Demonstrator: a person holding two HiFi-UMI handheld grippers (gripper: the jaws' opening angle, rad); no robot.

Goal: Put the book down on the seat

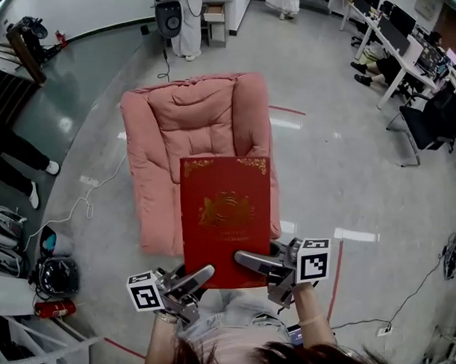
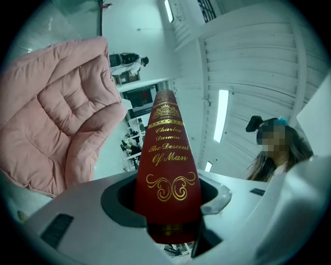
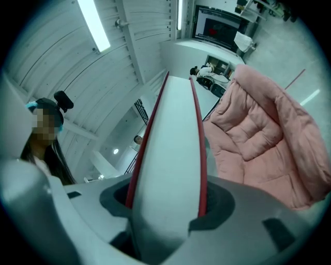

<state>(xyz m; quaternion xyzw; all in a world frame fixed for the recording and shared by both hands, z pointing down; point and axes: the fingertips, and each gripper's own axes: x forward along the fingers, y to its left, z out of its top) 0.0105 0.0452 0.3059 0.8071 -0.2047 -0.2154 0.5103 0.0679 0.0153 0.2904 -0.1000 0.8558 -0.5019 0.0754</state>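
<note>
Book [image 1: 225, 215], red, over pink seat [image 1: 170, 123]; jaws of left gripper [image 1: 201, 276] and right gripper [image 1: 246, 258] clamp its near corners. Left gripper view alone shows gilt spine: "Charles Darwin, The Descent Of Man".

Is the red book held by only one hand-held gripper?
No, the head view shows the left hand-held gripper and the right hand-held gripper both clamping the red book.
</note>
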